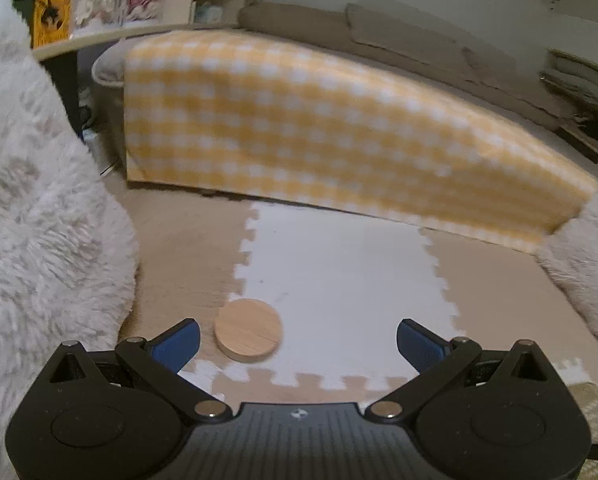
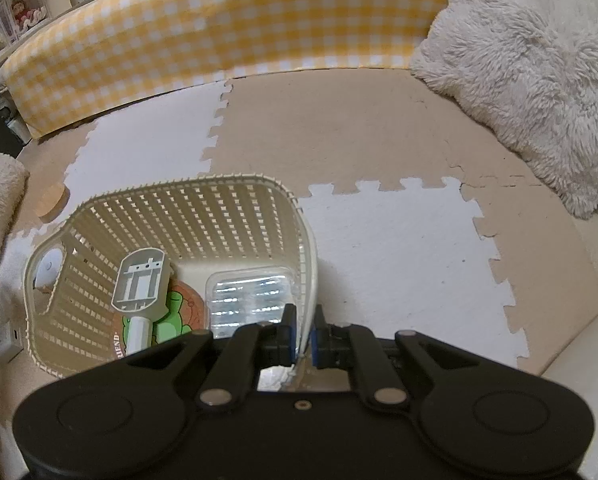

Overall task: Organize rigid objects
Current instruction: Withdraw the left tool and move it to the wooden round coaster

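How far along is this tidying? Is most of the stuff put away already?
Partly. The basket already holds a clear plastic case, a grey-and-white tool and a round frog picture. The right gripper is clamped on the basket's rim. The left gripper is open near a wooden disc lying on the floor mat.

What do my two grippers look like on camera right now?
Both match: a broad ribbed black body with round caps at each side, black linkage arms on silver pivot pins, and blue textured pads. The left gripper has a small round emblem at its centre; the right gripper has a small centre screw. No sleeves show.
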`<state>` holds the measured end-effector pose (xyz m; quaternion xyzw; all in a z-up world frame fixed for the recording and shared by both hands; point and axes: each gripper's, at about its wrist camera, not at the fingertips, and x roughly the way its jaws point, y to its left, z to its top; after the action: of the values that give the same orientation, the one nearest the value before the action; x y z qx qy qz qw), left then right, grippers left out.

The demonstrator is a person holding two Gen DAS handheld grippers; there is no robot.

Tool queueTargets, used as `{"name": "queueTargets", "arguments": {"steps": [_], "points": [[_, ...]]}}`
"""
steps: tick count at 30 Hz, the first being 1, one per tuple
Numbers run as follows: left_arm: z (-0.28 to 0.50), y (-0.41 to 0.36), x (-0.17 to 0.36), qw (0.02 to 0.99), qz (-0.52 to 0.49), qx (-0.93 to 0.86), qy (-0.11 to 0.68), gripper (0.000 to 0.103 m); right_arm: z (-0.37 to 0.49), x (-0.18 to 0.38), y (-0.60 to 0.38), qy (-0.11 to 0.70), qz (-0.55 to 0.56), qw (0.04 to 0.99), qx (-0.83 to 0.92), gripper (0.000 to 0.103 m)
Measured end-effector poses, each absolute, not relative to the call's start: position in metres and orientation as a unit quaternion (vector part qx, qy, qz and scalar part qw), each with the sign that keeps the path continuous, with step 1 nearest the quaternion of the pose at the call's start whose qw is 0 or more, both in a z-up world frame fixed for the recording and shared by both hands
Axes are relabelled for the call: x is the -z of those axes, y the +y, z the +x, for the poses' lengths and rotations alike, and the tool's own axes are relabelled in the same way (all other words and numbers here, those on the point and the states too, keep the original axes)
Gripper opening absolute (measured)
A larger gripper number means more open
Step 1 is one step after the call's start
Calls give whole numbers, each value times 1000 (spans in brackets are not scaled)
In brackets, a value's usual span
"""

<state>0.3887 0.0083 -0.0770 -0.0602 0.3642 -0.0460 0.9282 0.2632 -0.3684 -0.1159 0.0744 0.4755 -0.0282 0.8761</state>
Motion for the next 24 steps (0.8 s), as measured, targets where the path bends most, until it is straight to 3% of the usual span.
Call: {"name": "queueTargets", "arguments": {"steps": [10, 20, 24], "points": [[431, 18, 138, 929, -13, 43, 367, 101, 264, 115, -365, 479, 69, 874, 41, 7], [459, 18, 179, 921, 26, 32, 388, 79, 263, 116, -364, 477, 68, 875, 43, 7], [464, 16, 186, 921, 31, 29, 387, 78, 263, 116, -363, 477, 65, 875, 44, 7]]}}
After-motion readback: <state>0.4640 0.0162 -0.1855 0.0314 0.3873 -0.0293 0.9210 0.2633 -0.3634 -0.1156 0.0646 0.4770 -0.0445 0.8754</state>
